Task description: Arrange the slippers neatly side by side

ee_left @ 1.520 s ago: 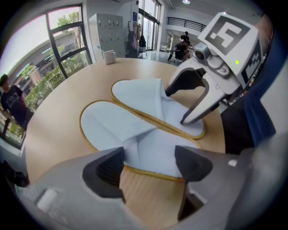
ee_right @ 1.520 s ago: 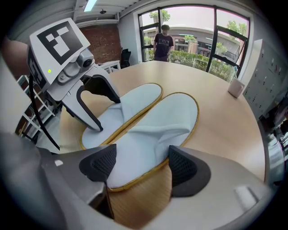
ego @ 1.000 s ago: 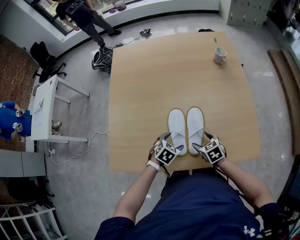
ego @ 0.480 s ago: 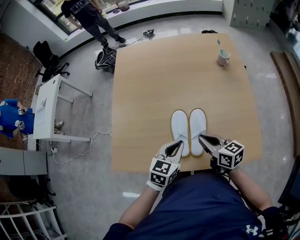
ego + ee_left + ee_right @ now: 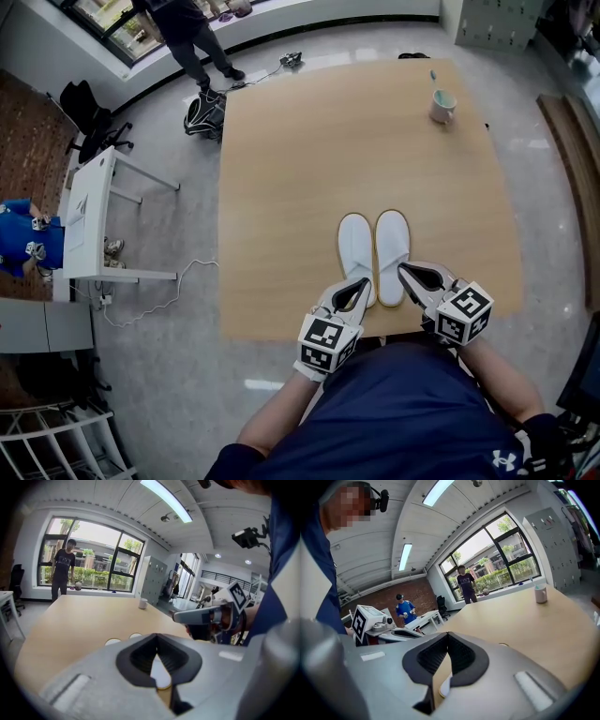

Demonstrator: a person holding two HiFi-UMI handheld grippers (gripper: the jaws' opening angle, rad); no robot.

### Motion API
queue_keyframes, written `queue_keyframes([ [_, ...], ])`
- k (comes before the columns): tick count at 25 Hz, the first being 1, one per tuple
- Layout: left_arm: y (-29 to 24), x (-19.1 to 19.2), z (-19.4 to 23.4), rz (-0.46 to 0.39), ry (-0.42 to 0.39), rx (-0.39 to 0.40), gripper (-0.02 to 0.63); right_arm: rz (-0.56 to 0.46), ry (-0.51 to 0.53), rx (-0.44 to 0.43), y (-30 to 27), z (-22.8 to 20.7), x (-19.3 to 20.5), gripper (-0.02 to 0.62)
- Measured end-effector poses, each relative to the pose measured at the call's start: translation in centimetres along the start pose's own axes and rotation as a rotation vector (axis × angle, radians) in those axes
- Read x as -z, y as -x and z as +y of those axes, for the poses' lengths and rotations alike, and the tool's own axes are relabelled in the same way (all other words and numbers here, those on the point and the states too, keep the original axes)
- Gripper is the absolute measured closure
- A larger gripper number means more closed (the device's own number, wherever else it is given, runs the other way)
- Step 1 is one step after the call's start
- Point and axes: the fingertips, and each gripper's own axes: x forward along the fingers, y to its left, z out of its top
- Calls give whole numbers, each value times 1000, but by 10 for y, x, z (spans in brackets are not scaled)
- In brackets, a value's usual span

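A: How are the arms placed?

B: Both forearms reach out from the navy shirt, bent at the elbow and turned inward. The left gripper (image 5: pixel 362 283) and right gripper (image 5: pixel 403 271) point forward over the near edge of the table (image 5: pixel 281 187), and their tips lean toward each other.

A: And the jaws?

B: Pressed together on both, with nothing caught between them. Each gripper's own view shows only a sliver of white slipper and table past the closed tips.

A: Where are the slippers?

B: Straight ahead of the tips. The left slipper (image 5: pixel 356 246) and right slipper (image 5: pixel 392 244) lie side by side, parallel, with their toes pointing away from the grippers. Each gripper's tip sits over the heel end of the slipper on its own side. I cannot tell whether they touch.

A: What about the rest of the room?

B: The tabletop is pale wood. A mug (image 5: pixel 441 106) stands far beyond the right gripper, near the far corner. The floor is grey. Far off to the left gripper's side is a white desk (image 5: pixel 89 220), and a person (image 5: pixel 187 28) stands by the windows.
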Motion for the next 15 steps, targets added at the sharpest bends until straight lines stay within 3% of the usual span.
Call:
queue_keyframes([
  [15, -4, 11, -5, 45, -2, 14, 601, 12, 31, 25, 2, -4, 2, 584],
])
